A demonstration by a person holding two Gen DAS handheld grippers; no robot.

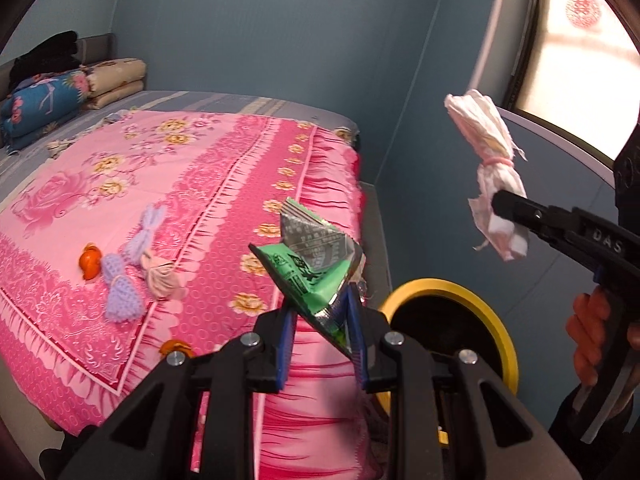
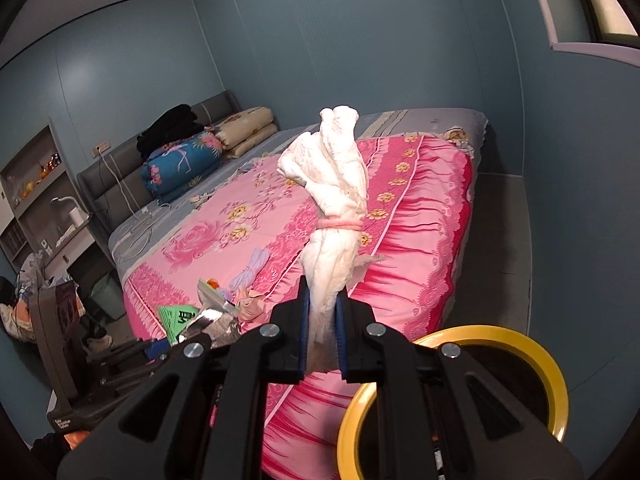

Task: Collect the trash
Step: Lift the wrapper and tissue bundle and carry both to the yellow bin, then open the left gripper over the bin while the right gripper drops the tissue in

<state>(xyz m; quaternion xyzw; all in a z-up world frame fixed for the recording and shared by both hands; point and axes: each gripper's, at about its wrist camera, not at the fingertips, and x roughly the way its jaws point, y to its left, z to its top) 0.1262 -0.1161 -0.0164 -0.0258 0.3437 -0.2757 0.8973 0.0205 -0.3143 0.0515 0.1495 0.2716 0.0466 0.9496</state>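
The left gripper (image 1: 320,320) pinches a green wrapper (image 1: 310,268) by its corner, the right gripper (image 2: 322,332) holds a tissue roll (image 2: 336,200), both above the yellow bin (image 1: 448,292); the wrapper may slip and miss

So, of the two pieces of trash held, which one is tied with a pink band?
The white tissue bundle in the right gripper; the left gripper holds a green foil wrapper instead.

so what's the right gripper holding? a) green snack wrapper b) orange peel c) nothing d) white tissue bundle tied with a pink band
d: the right gripper has its jaws shut on the white tissue bundle, while the green wrapper sits in the left gripper.
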